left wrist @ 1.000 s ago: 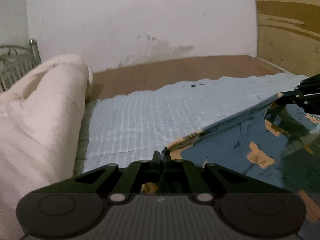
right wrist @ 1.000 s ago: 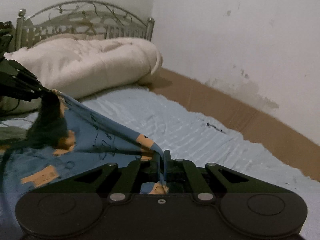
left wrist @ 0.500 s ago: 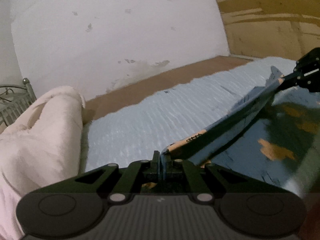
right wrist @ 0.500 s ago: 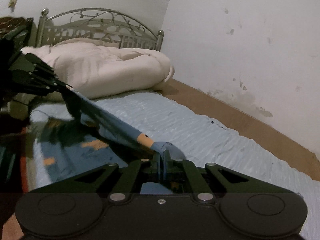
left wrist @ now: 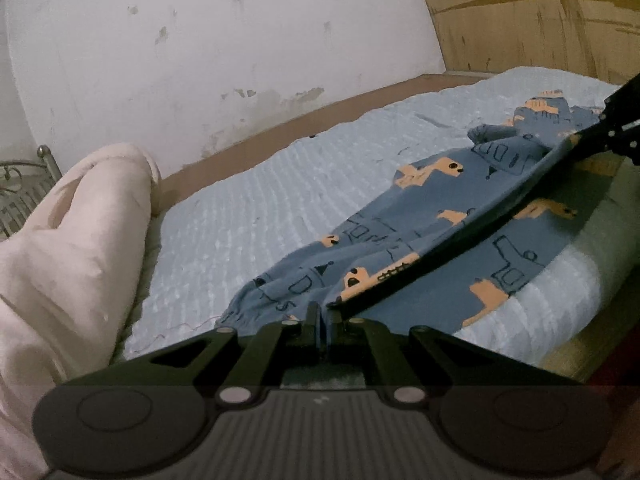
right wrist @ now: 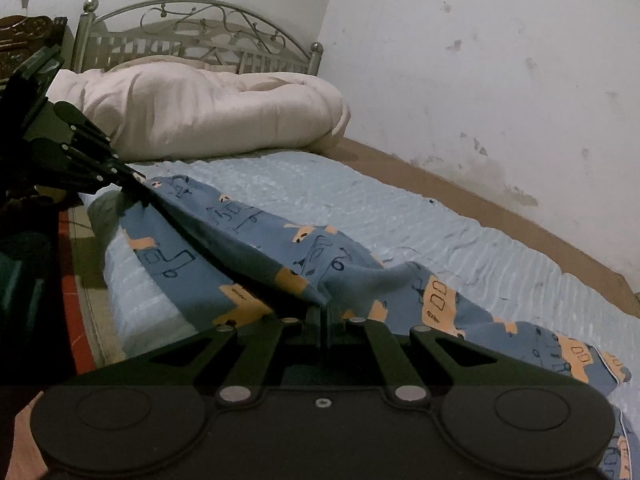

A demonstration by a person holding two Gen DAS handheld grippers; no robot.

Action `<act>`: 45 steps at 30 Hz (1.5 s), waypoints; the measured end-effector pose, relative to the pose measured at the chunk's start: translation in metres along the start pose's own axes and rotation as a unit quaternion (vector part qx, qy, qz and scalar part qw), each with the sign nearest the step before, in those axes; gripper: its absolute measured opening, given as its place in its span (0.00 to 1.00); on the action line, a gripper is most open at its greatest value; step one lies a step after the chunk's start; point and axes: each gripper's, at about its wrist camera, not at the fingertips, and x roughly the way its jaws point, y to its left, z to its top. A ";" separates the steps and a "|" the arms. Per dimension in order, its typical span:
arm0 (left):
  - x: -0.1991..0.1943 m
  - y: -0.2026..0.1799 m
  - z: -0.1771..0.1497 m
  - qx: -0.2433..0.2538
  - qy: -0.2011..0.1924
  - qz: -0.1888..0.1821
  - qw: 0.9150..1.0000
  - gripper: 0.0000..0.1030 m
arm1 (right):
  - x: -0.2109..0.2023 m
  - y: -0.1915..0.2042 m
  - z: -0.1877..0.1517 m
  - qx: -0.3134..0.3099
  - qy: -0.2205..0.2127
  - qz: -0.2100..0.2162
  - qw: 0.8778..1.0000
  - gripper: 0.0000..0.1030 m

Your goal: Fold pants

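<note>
Pants (left wrist: 400, 240), blue with orange cars, lie on my bed (left wrist: 248, 216); both grippers, left gripper (left wrist: 322, 316) and right gripper (right wrist: 325, 314), pinch one edge. Only the right view shows the headboard (right wrist: 192, 40).

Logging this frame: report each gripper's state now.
Left gripper: shut on the pants.
Right gripper: shut on the pants.

Left wrist view sits low over the near edge of the bed (left wrist: 248, 216), looking along its own hand-held gripper (left wrist: 322, 320) toward the wall, close in. Right wrist view faces the headboard (right wrist: 192, 36) from the bed's other end. Both share the pants (left wrist: 420, 216) stretched between them, and each catches the other hand-held gripper (left wrist: 592, 140) at its frame edge.
</note>
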 end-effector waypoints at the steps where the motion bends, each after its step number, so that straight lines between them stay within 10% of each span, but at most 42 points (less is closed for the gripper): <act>1: -0.002 0.000 -0.001 0.004 -0.002 0.002 1.000 0.01 | 0.000 0.000 0.000 0.000 0.000 0.001 1.000 0.01; 24: -0.006 0.000 -0.022 0.023 0.028 0.030 0.999 0.06 | 0.004 0.023 -0.015 0.005 0.022 0.036 0.999 0.02; 26: -0.009 0.004 -0.021 0.000 0.026 0.021 0.999 0.09 | 0.001 0.021 -0.015 0.013 0.018 0.033 0.999 0.15; 30: -0.021 0.008 -0.015 -0.071 0.019 0.008 0.997 0.70 | -0.006 0.009 -0.015 0.045 0.007 0.024 0.999 0.40; 34: -0.035 0.000 -0.001 -0.138 -0.015 0.012 0.990 0.98 | -0.020 -0.014 -0.023 0.100 -0.003 0.009 0.995 0.80; 37: -0.035 -0.015 0.015 -0.170 -0.037 -0.011 0.985 0.99 | -0.032 -0.036 -0.032 0.143 -0.009 -0.009 0.990 0.98; 45: -0.011 -0.086 0.066 -0.139 -0.057 -0.097 0.984 0.99 | -0.061 -0.095 -0.069 0.268 0.002 -0.075 0.961 0.99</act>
